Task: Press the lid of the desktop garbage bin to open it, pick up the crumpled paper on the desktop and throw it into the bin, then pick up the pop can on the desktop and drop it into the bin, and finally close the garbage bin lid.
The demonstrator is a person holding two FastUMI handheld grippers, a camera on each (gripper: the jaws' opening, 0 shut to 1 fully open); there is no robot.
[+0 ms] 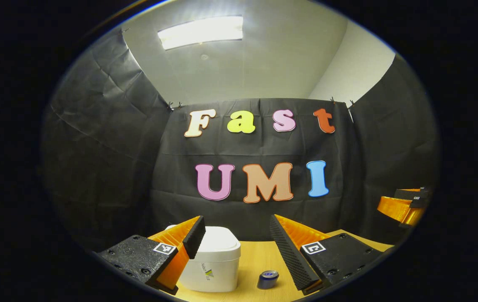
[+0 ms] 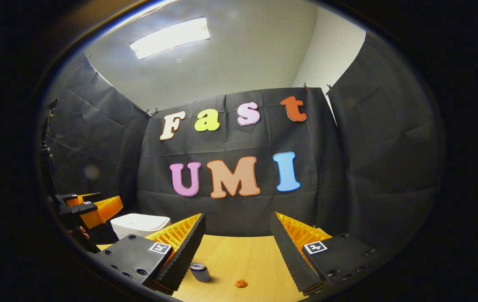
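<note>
I'm looking at the bin point(image 1: 216, 258), lid down, sitting just ahead and left of my left gripper point(image 1: 239, 243), jaws spread, holding nothing. The right gripper point(image 2: 239, 245), also gaping, is facing the can point(image 2: 200, 272) and paper point(image 2: 241, 283).

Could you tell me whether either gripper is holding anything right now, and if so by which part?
Nothing is held. The left gripper and right gripper are both open above the table.
</note>
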